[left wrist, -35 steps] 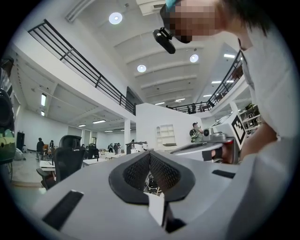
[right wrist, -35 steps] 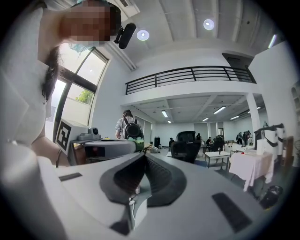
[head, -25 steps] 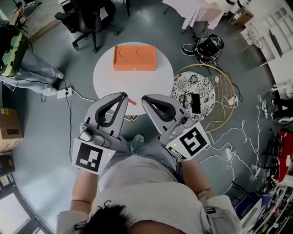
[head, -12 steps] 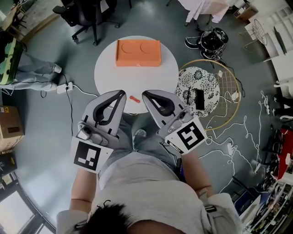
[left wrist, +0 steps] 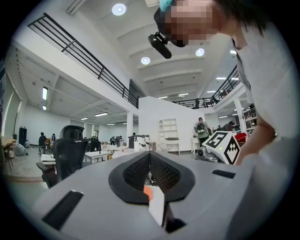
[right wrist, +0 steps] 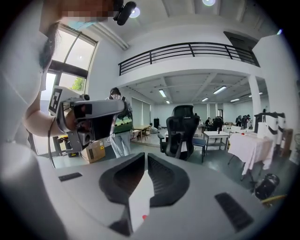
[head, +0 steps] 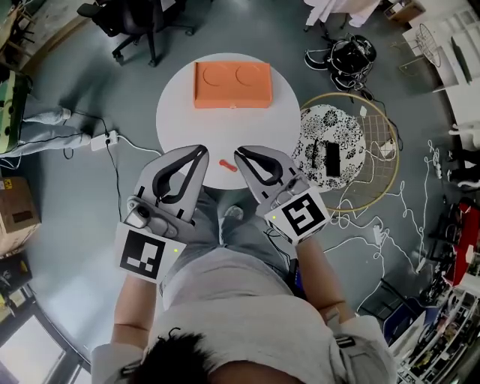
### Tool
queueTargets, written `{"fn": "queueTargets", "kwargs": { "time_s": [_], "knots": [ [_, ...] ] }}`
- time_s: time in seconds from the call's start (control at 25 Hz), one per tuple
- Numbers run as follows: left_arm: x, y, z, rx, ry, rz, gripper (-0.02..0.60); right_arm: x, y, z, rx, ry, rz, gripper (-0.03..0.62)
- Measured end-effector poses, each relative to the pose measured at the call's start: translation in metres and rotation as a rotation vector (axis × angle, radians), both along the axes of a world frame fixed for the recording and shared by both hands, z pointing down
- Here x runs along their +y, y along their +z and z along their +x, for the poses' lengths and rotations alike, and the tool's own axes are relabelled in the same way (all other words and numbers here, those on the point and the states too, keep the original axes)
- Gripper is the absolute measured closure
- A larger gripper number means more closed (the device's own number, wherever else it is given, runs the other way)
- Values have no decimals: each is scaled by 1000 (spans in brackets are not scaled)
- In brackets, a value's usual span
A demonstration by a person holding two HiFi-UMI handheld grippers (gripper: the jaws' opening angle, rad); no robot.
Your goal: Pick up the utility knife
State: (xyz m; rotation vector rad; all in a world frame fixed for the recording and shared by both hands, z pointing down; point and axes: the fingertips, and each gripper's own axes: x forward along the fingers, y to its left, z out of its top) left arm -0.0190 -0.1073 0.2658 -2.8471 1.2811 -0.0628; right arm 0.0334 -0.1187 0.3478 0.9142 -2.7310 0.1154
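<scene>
While the person stands at its near edge, the round white table [head: 180, 112] takes up the middle of the grey floor, with a black office chair [head: 142, 19] beyond its far left side. To the table's right a round black-and-white patterned mat [head: 319, 139] lies on the floor inside a thin hoop.

On the far part of the table sits a flat orange rectangular box [head: 232, 85] with two round recesses in its top.

Held side by side over the table's near edge, the grey left gripper [head: 199, 151] and the grey right gripper [head: 241, 154] point away from the person, each carrying a marker cube at its near end. In the left gripper view, the left gripper's [left wrist: 150, 154] jaws are pressed together at the tips with nothing between them. In the right gripper view, the right gripper's [right wrist: 145, 157] jaws are likewise drawn together, only a hairline slit left, and nothing is pinched.

The small orange-red utility knife [head: 228, 166] lies flat on the white top near its near edge. In the head view it shows between the two gripper tips, nearer the right one, and is gripped by neither.
</scene>
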Motion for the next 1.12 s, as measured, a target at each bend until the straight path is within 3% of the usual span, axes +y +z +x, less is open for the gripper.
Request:
{"fn": "queueTargets", "kwargs": {
  "time_s": [0.52, 1.12],
  "knots": [
    [-41, 33, -2, -7, 87, -53, 571, -24, 99, -4, 169, 20, -193, 551],
    [-51, 75, 0, 4, 149, -146, 571, 0, 195, -9, 314, -19, -370, 545]
  ]
}}
